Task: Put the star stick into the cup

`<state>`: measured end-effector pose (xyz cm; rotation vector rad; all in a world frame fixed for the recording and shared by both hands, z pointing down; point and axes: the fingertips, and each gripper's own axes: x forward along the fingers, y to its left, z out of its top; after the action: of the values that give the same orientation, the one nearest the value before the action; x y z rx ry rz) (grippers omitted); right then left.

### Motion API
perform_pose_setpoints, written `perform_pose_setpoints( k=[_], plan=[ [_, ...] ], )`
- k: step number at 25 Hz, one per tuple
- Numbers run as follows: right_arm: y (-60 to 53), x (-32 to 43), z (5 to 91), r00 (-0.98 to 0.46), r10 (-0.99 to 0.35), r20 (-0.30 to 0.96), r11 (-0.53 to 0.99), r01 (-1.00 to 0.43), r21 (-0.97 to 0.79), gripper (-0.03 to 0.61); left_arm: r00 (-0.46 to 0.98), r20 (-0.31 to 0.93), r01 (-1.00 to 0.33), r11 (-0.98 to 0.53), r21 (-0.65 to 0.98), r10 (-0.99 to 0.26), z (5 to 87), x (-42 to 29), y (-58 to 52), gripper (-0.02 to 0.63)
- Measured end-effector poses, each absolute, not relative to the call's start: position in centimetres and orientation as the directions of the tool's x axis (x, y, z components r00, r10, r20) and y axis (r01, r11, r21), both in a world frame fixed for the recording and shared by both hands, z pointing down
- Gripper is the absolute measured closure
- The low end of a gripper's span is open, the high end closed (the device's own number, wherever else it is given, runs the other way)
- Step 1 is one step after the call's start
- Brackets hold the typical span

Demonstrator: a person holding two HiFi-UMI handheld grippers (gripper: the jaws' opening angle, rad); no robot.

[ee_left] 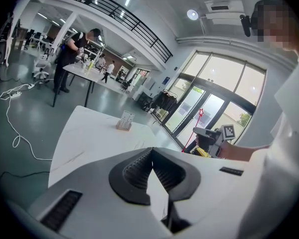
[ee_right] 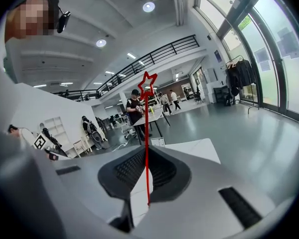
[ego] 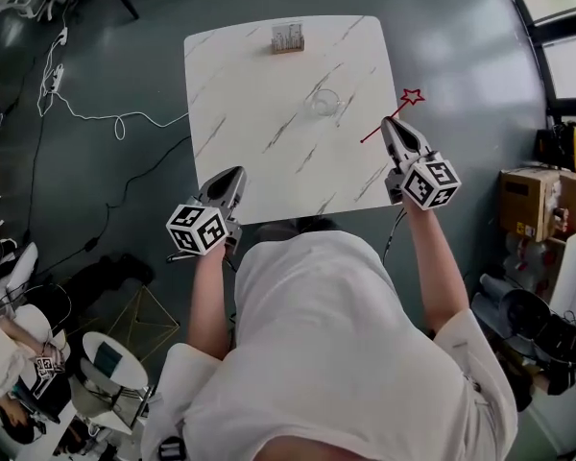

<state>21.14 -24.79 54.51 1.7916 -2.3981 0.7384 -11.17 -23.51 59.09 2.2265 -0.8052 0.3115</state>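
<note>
- Bright, even daylight is admitted through windows [ee_right: 269, 59]; ceiling lamps [ee_right: 149, 6] are lit.
- The table [ego: 269, 94] is rendered nearly washed out.
- Both gripper views are fisheye-bent and dark-vignetted at the corners.
- The star stick [ee_right: 147, 83] is rendered sharp.

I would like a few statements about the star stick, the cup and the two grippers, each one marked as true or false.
1. The right gripper holds the star stick. True.
2. The star stick is already inside the cup. False: it is in the gripper's jaws, apart from the cup.
3. The left gripper grips the cup. False: its jaws are together on nothing.
4. The cup stands on the white table. True.
</note>
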Motion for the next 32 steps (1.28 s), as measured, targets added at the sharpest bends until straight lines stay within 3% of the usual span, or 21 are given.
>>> perform_pose_setpoints(
  k=[32],
  plan=[
    [-36.2, 18.3, 64.5, -0.282, -0.856, 0.433, 0.124, -0.926, -0.357, 0.546, 0.82, 0.514, -0.56, -0.533, 0.634, -0.251, 66.7, -8.6, -26.5, 0.6]
  ],
)
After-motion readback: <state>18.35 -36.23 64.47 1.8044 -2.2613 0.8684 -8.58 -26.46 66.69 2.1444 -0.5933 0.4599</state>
